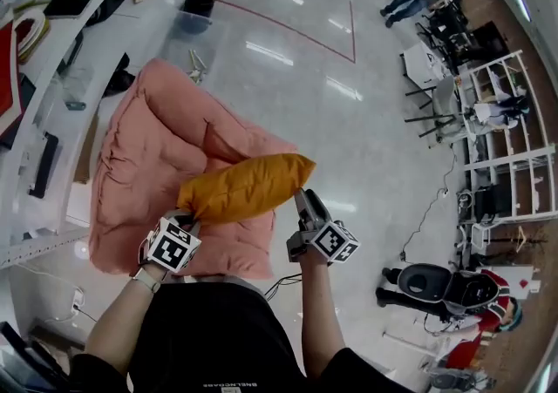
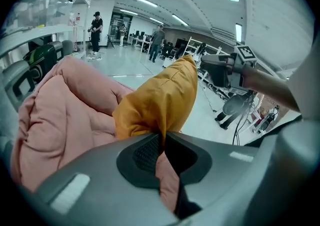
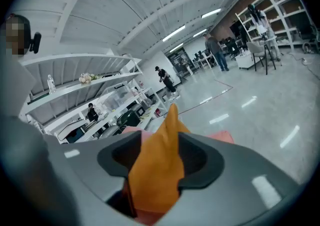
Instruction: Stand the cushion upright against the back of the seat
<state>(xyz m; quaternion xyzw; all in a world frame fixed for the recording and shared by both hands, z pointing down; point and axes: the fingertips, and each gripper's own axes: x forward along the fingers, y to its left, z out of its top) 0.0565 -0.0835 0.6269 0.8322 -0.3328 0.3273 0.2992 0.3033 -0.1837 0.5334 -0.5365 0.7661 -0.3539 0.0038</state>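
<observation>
Cushion (image 1: 244, 189) held over the seat (image 1: 148, 147)
The left claw (image 1: 186, 218) pinched one corner to carry it; the right claw (image 1: 302, 196) stood open, the other corner loose between its jaws.

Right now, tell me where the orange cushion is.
In the head view's middle, the orange cushion is over the pink seat, its left end pinched by the left gripper, its right corner between the right gripper's jaws.
</observation>
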